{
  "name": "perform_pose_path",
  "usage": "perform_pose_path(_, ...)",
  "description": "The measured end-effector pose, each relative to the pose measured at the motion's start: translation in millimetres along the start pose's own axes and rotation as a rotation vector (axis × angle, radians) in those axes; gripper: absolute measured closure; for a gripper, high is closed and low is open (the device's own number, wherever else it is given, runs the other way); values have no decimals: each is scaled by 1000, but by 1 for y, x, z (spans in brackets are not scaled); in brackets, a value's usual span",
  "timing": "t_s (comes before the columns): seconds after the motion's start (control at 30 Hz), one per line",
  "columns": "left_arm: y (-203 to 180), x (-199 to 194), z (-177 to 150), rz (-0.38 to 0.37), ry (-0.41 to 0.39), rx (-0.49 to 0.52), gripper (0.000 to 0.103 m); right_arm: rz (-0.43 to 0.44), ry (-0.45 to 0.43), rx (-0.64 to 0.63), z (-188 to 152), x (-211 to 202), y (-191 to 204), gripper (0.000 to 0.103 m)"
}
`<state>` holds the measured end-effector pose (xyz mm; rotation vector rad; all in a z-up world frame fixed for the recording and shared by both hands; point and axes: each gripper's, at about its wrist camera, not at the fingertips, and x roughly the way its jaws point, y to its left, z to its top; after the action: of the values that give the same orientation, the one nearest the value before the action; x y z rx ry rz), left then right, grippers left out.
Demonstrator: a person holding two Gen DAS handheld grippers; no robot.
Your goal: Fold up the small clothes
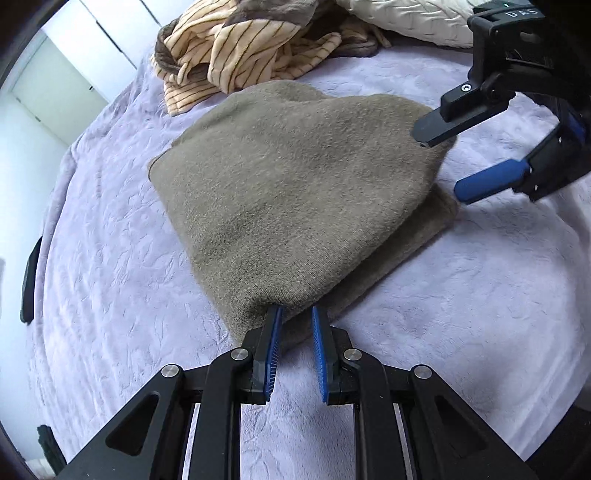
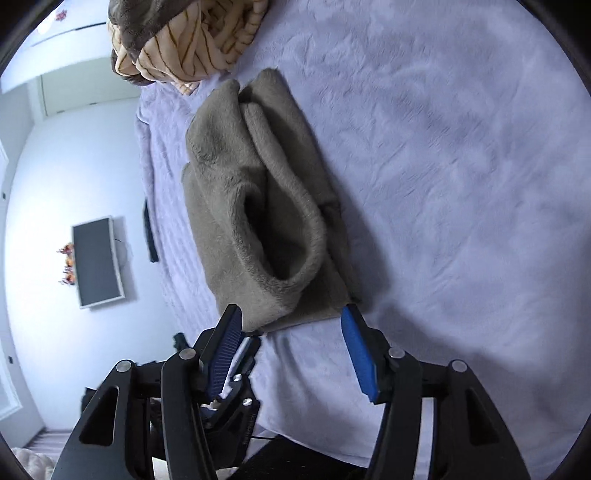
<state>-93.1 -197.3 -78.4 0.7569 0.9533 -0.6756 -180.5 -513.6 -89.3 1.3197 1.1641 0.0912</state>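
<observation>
Right under your left lens, the left gripper [image 1: 295,314] has its blue pads drawn nearly together, with only a narrow slot between them. At the tips it pinches the near corner of the grey fleece garment [image 1: 295,177]. That corner is lifted, so the top layer rises from the bed up to the fingertips like a tent, while the lower layer lies flat and pokes out on the right side.

Your right gripper [image 1: 441,166] comes in from the upper right with its jaws well apart. The black finger hangs over the far right edge of the fleece. The blue-padded finger sits just off the cloth, above the lilac bedspread [image 1: 110,258]. I can't tell from this side whether the black finger actually touches the pile.

From your right wrist, the right gripper [image 2: 291,317] frames the near edge of the garment [image 2: 236,184] between spread fingers, and neither pad presses on it. You're looking straight into the fold, a dark, open loop of fleece, with the layers stacked lengthwise away from you.

Low on the left of this view, part of the left gripper shows behind your right finger, just beside the garment's near corner.

Beyond the fleece, at the far end of the bed, a crumpled striped garment [image 1: 236,51] lies in a heap, touching or nearly touching it. A white pillow [image 1: 406,18] lies behind that.
</observation>
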Motion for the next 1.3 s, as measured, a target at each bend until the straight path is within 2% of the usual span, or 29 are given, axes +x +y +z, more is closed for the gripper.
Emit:
perform_pose_path(0.17, 2, -8, -5, 19, 8, -20, 85, 114, -19, 34, 3, 28, 10, 42)
perform_pose_path(0.23, 11, -18, -12, -19, 7, -83, 85, 117, -4, 20, 2, 33, 17, 42)
perform_pose_path(0.3, 28, -19, -18, -125, 53, -222, 85, 98, 18, 5, -1, 39, 22, 42)
perform_pose_path(0.37, 52, -5, -25, -265, 142, -442, 85, 83, 24, 8, 0, 44, 22, 42)
perform_pose_path(0.43, 76, 16, -34, -400, 210, -660, 85, 106, 13, 31, 3, 47, 22, 42)
perform_pose_path(0.53, 91, 28, -34, -529, 211, -785, 85, 158, -4, 25, 11, 52, 35, 42)
perform_pose_path(0.63, 101, 33, -27, -672, 176, -881, 85, 141, 10, -28, 11, 51, 45, 42)
perform_pose_path(0.73, 112, 44, -31, -794, 171, -1052, 85, 134, 15, -24, 9, 52, 44, 42)
perform_pose_path(0.8, 117, 52, -37, -843, 175, -1139, 85, 132, 8, -9, 7, 50, 39, 42)
perform_pose_path(0.97, 114, 70, -42, -888, 195, -1247, 85, 127, -10, 18, 6, 47, 28, 42)
perform_pose_path(1.03, 113, 73, -41, -880, 186, -1284, 85, 116, -26, 33, 9, 48, 30, 50)
perform_pose_path(1.1, 121, 65, -36, -840, 137, -1279, 85, 95, -39, 34, 11, 48, 34, 94)
perform_pose_path(1.2, 132, 51, -19, -763, 80, -1189, 85, 91, -60, -11, 10, 42, 50, 94)
perform_pose_path(1.3, 144, 38, -21, -696, 52, -1118, 85, 96, -60, -72, 1, 34, 64, 95)
